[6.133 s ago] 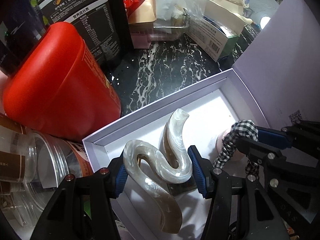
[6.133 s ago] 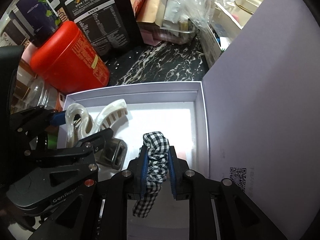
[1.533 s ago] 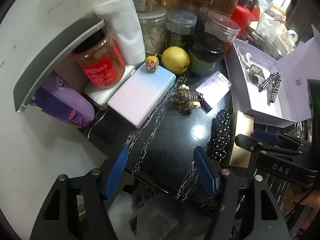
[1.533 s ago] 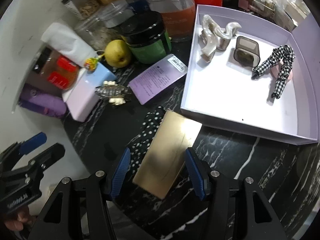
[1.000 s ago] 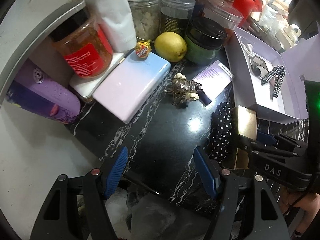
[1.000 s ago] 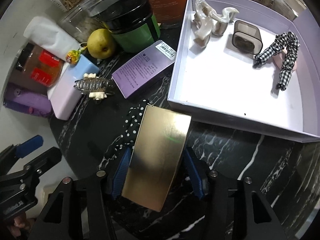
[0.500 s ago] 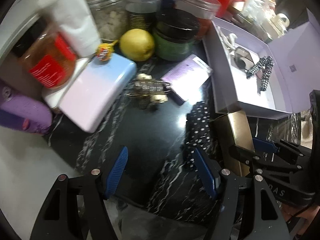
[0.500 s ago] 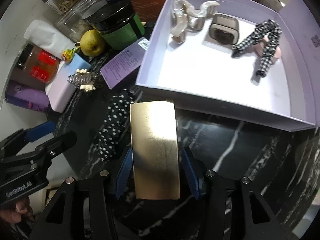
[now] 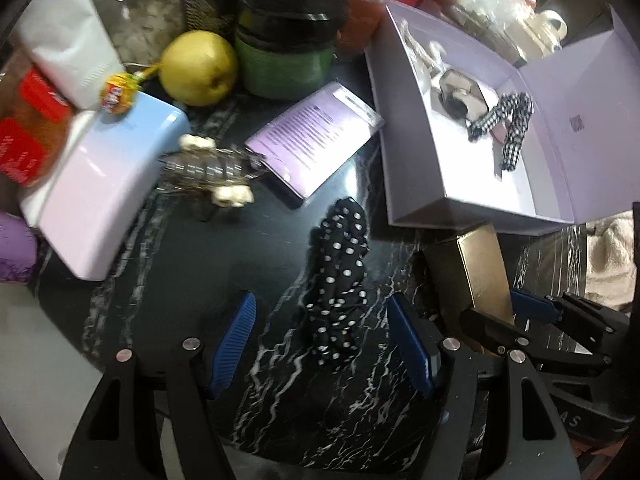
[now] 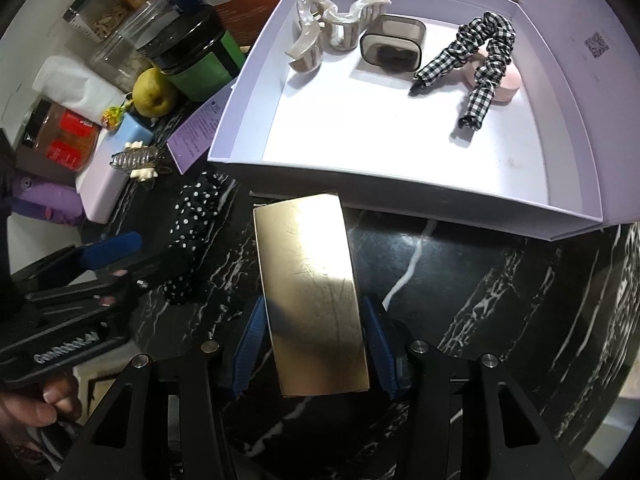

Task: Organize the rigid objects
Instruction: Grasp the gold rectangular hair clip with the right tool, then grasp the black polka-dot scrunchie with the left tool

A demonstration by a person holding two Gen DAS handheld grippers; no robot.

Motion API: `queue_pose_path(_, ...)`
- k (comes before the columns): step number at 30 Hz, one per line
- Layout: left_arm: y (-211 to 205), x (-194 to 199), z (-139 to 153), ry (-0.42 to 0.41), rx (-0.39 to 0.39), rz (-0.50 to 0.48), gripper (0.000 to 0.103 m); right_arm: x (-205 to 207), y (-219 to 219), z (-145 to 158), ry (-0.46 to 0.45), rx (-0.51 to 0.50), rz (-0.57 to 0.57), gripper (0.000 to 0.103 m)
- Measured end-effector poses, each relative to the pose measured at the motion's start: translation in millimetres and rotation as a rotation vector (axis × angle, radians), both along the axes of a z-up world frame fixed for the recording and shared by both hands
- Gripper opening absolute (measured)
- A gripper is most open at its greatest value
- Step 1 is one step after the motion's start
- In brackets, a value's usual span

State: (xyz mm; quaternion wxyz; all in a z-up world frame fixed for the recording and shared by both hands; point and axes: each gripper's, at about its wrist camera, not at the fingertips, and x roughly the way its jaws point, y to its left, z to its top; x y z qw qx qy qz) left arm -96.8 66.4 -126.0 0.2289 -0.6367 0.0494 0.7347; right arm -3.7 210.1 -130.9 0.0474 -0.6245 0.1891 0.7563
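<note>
Blue ribbed pads of the right tool [image 10: 314, 342] flank the gold box [image 10: 310, 292] on both long sides. The jaws look closed against its edges, so I judge the box pinched, though contact at the pads is hard to confirm. The box sits at the tool's twelve o'clock, its far end just short of the near wall of the lilac tray [image 10: 400, 188].

To do this step well, I would keep the grip square across the box's width, lift until the bottom clears the tray wall, then carry it toward twelve o'clock onto the bare white floor nearest that wall. That spot lies well apart from the pearl claw clip [image 10: 336, 28], the smoky grey case [image 10: 394, 46] and the gingham scrunchie [image 10: 480, 64] at the back. The glossy faces may slip, so a tilt is the risk.

The left tool [image 9: 322, 340] stands spread and empty over the polka-dot scrunchie [image 9: 338, 280], which lies on the black marble table [image 9: 192, 292] between its pads without touching them.

Readable writing is scarce. The left tool's body carries pale lettering, too blurred to spell. A small QR code [image 10: 597, 45] marks the tray's lid. The purple card [image 10: 200, 136] bears fine print, and the red jar label [image 9: 18, 148] is illegible.
</note>
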Motion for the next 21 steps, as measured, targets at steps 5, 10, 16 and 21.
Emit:
queue_pose_path(5, 13, 4, -10, -0.017, -0.03, -0.029, 0.058, -3, 1, -2, -0.004, -0.002, 0.01, 0.049)
queue_pose_path(10, 22, 6, -8, 0.018, -0.053, -0.056, 0.042, -2, 2, -1, -0.003, -0.003, 0.021, 0.049)
queue_pose_path(16, 18, 4, -8, 0.016, -0.048, -0.026, 0.018, -7, -1, -5, -0.02, 0.008, 0.042, 0.051)
queue_pose_path(21, 15, 6, -6, 0.004, -0.041, -0.034, 0.016, -12, -3, -15, -0.062, 0.013, 0.055, 0.051)
